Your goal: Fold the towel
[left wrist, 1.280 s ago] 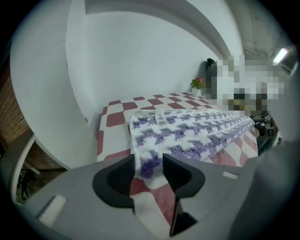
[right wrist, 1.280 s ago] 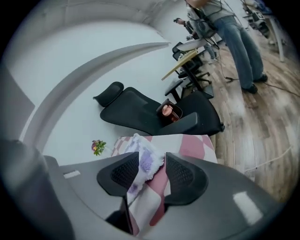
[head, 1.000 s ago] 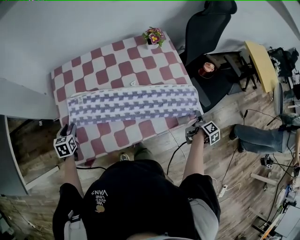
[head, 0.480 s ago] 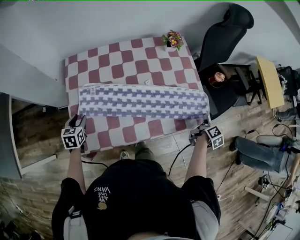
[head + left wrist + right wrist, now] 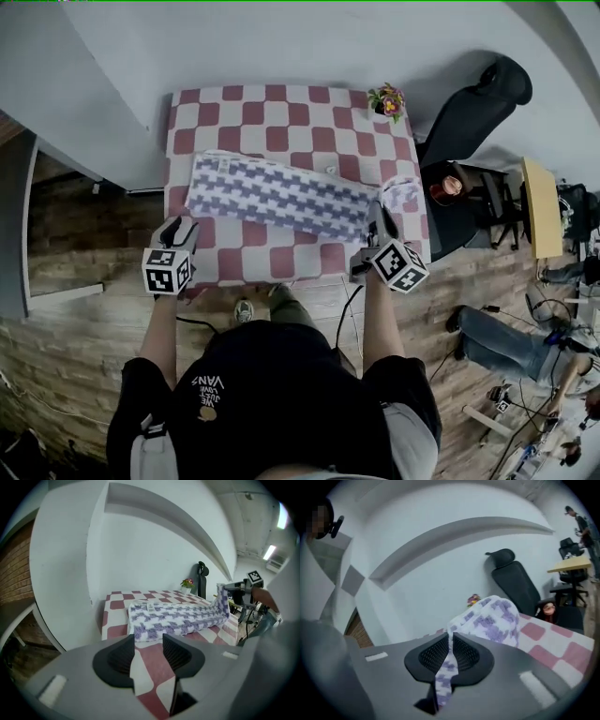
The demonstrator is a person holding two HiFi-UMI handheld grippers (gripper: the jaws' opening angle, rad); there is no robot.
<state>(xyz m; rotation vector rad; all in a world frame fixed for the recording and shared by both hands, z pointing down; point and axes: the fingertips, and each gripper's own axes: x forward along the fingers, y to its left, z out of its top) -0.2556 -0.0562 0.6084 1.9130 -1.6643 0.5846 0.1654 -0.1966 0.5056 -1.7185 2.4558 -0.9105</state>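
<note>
A purple-and-white patterned towel (image 5: 281, 192) lies lengthwise across the red-and-white checked table (image 5: 281, 117). My right gripper (image 5: 377, 214) is shut on the towel's right end, lifted off the table so the cloth curls up there. Its jaws have just been closing, and a strip of towel (image 5: 497, 616) runs pinched between them at my right gripper (image 5: 451, 639). My left gripper (image 5: 178, 228) hovers at the table's front left edge, short of the towel's left end (image 5: 140, 630). The left gripper (image 5: 148, 639) stands open, with only the tablecloth seen beyond its gap.
A small flower pot (image 5: 387, 98) stands at the table's far right corner. A black office chair (image 5: 478, 103) and a yellow side table (image 5: 534, 202) stand to the right. Another person's legs (image 5: 487, 337) and cables lie on the wooden floor.
My right gripper has closed on the towel's right end, then risen and swung left over the table with it. The left gripper edged slightly toward the table's front left.
</note>
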